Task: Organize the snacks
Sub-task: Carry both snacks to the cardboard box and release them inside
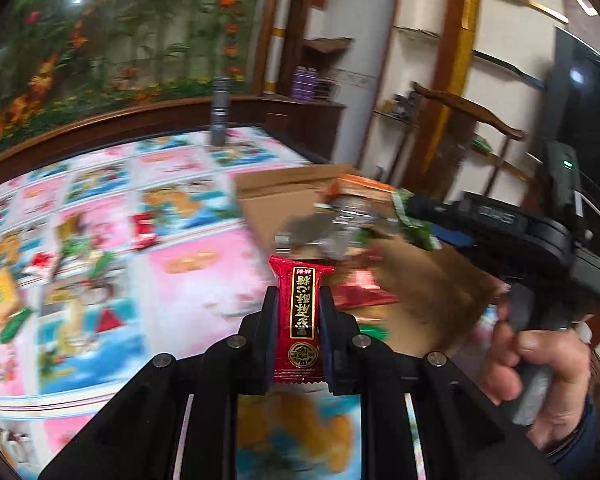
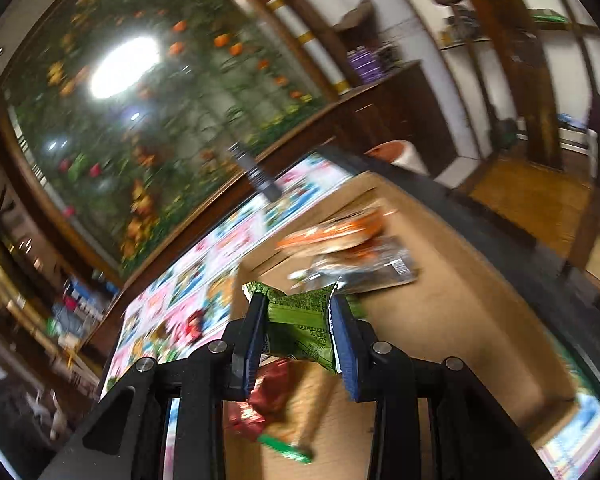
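My left gripper (image 1: 299, 300) is shut on a red candy packet (image 1: 300, 312) with gold lettering, held upright between the pads above the colourful tablecloth (image 1: 180, 272). In the right wrist view, my right gripper (image 2: 300, 312) is shut on a green snack packet (image 2: 304, 328), held over a brown cardboard box (image 2: 440, 320). The box holds an orange packet (image 2: 336, 232), a silvery packet (image 2: 372, 268) and red wrappers (image 2: 268, 396). From the left wrist view the right gripper (image 1: 412, 204) appears over the same cardboard box (image 1: 428, 280), with a hand (image 1: 540, 364) on its handle.
Several loose red and green candies (image 1: 80, 256) lie scattered on the left of the tablecloth. A grey cylinder (image 1: 220, 112) stands at the table's far edge. A wooden chair (image 1: 472, 120) and shelves stand behind the box.
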A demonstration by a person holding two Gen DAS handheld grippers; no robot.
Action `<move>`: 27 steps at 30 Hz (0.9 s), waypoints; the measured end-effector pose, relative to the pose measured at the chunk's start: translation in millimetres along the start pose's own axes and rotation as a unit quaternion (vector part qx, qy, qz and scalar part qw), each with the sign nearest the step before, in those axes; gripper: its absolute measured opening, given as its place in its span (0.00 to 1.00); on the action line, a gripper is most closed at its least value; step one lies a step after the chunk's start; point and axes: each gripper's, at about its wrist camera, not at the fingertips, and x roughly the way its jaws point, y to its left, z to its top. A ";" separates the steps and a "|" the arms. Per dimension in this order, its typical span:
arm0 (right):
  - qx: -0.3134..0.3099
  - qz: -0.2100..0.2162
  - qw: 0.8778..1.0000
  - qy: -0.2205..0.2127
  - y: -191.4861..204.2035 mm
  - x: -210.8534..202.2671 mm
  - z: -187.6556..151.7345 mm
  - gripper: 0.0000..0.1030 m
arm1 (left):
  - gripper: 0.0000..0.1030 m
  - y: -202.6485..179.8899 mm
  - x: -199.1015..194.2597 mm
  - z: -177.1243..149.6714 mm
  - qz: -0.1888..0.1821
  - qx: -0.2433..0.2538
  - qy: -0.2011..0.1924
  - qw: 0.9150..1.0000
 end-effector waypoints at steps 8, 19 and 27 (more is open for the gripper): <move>0.036 -0.042 0.998 0.011 -27.2 -6.4 4.1 0.34 | 0.17 -45.3 39.4 10.7 -0.040 0.026 0.024 0.999; 0.021 -0.045 0.998 0.045 -25.2 3.2 0.4 0.35 | 0.17 -60.0 65.9 7.7 -0.037 0.043 0.041 0.998; 0.011 -0.055 0.997 0.060 -22.4 7.6 -1.9 0.39 | 0.17 -59.2 65.5 4.7 -0.033 0.042 0.042 0.998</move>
